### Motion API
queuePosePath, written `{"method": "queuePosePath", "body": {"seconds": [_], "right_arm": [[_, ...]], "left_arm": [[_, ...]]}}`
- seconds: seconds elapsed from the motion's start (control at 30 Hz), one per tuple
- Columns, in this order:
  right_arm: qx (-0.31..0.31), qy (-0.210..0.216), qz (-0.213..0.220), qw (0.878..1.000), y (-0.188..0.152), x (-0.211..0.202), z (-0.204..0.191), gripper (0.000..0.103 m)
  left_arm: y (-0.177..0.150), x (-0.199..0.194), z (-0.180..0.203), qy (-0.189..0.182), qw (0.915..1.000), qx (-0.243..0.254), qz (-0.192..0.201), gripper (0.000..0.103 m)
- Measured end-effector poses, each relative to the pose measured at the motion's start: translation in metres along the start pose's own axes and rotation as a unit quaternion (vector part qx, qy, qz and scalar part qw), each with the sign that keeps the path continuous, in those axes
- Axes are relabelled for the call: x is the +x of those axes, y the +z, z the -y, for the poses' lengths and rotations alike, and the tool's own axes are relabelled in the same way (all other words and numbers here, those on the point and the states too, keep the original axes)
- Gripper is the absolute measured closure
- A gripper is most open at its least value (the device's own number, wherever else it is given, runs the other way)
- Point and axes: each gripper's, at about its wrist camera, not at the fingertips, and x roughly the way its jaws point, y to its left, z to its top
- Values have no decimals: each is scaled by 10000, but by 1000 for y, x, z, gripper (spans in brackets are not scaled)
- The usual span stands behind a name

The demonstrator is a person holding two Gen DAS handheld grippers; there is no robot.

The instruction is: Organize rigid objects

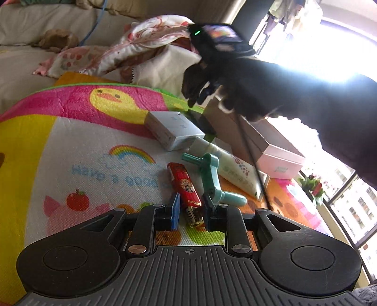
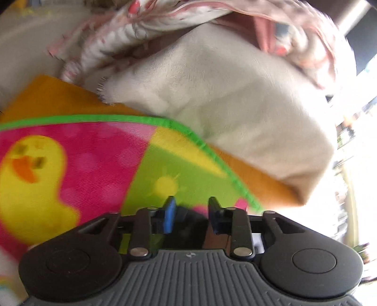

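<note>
Lighter [image 1: 186,186], red with a brass-coloured metal end, lies on the bright play mat [image 1: 82,153] with that end between the fingers of the left gripper [image 1: 190,211]; the jaws stand narrow and look clamped on it, the blue pad against one side and the dark finger against the other. Just beyond the lighter a teal crank handle [image 1: 212,179] lies on the mat, touching or nearly touching a pale lotion tube [image 1: 226,164] behind it, and a white box [image 1: 174,131] sits further back, near the tube's cap. To the right of these stands a pink-and-white carton [image 1: 280,160]. The right gripper [image 1: 198,98], a dark silhouette against the window, hangs above the far edge of the mat, pointing down over a flat black thing [image 1: 200,120] beside the white box. In its own blurred view the right gripper [image 2: 190,209] has its jaws apart over the mat's green corner, with a dark shape low between the fingers that cannot be made out; a cream cushion [image 2: 223,106] and a floral cloth [image 2: 165,14] lie beyond
</note>
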Motion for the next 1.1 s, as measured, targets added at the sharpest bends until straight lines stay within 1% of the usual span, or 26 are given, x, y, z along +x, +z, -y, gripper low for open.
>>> {"method": "queuePosePath", "body": {"seconds": [0.07, 0.1, 0.13, 0.17, 0.2, 0.27, 0.37, 0.43, 0.5, 0.57, 0.6, 0.63, 0.67, 0.7, 0.73, 0.77, 0.8, 0.83, 0.87, 0.9, 0.93, 1.0, 1.03, 1.1], "right_arm": [[-258, -244, -175, 9992, 5, 12, -10, 89], [-421, -329, -213, 9983, 5, 14, -15, 93], [-601, -411, -199, 9971, 5, 15, -19, 93], [-748, -443, -168, 9961, 2, 12, -23, 93], [-835, -391, -156, 9956, -4, 7, -25, 93], [-930, -136, -192, 9954, -16, -5, -27, 94], [-1168, 187, -119, 9929, -52, -31, -31, 96], [-1216, 523, -137, 9911, -84, -49, -29, 96], [-1221, 738, -57, 9898, -116, -67, -26, 96], [-1081, 1031, 58, 9888, -149, -87, -20, 96], [-984, 1264, 96, 9870, -164, -96, -14, 96], [-759, 1525, 114, 9853, -179, -106, -6, 96], [-499, 1745, 210, 9832, -193, -115, 6, 96], [-237, 1869, 418, 9812, -205, -125, 22, 95], [47, 1812, 704, 9809, -216, -133, 40, 95], [366, 1598, 1006, 9813, -228, -142, 57, 93], [711, 1349, 1265, 9802, -238, -146, 77, 87], [1099, 1091, 1497, 9765, -246, -147, 98, 75], [1472, 864, 1665, 9712, -252, -143, 117, 67], [1828, 640, 1798, 9645, -258, -136, 136, 52], [2133, 444, 1874, 9578, -262, -125, 152, 42], [2634, 220, 1780, 9479, -266, -98, 175, 42], [2817, 274, 1674, 9444, -264, -84, 183, 42], [3023, 565, 1601, 9380, -259, -62, 190, 42]], "left_arm": [[0, -1, -2, -30, 10000, -47, 4, 80], [0, -1, -2, -41, 10000, -66, 5, 80], [0, -1, -3, -53, 9999, -87, 6, 80], [0, -1, -3, -62, 9999, -106, 7, 80], [0, -1, -4, -71, 9999, -121, 7, 80], [0, -1, -4, -75, 9999, -134, 8, 80], [0, -1, -5, -76, 9999, -143, 6, 80], [0, -1, -5, -65, 9998, -163, 11, 80], [0, -1, -6, -69, 9998, -182, 8, 80], [0, -1, -6, -67, 9998, -194, 8, 80], [0, -1, -5, -62, 9998, -190, 6, 80], [0, -1, -5, -54, 9998, -177, 3, 80], [0, -1, -4, -42, 9999, -162, 0, 80], [0, -1, -3, -23, 9999, -140, -4, 80], [0, 0, -2, 9, 10000, -94, -9, 80], [1, 0, 1, 31, 10000, -22, -17, 80], [1, 2, 5, 52, 9999, 90, -30, 78], [2, 4, 10, 56, 9997, 214, -54, 75], [2, 7, 15, 63, 9994, 324, -113, 75], [3, 10, 20, 70, 9989, 424, -161, 75], [3, 14, 26, 78, 9985, 498, -207, 75], [5, 20, 34, 109, 9982, 507, -313, 75], [6, 22, 37, 149, 9979, 514, -356, 75], [7, 23, 42, 261, 9972, 546, -429, 75]]}}
